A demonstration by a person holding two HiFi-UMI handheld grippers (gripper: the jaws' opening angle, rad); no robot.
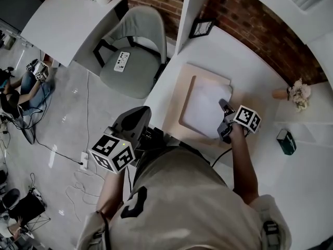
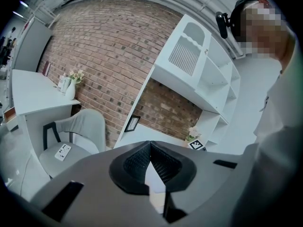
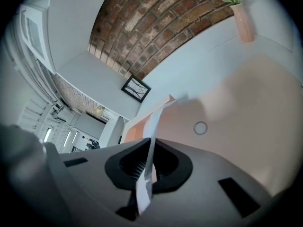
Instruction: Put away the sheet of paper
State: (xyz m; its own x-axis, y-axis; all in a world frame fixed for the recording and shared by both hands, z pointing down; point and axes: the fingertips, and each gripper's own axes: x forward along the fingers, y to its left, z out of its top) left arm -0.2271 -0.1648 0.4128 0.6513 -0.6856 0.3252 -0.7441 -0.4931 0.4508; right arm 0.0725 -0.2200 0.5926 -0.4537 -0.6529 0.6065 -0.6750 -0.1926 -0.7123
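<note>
Sheet of paper (image 1: 204,108) is pinched at its near corner in my right gripper (image 1: 225,117), jaws clamped tight on its edge. It spreads out over the beige desk mat (image 1: 179,90) on the white desk (image 1: 223,48). My left gripper (image 1: 134,123) hangs low beside the desk's edge, jaws pressed together with nothing between them.

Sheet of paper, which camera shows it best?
The head view: nearly the whole sheet of paper lies spread on the beige mat, with the right claw at its near corner. The right gripper view shows only an edge-on strip pinched in that claw's jaws. The left gripper view does not show it.
</note>
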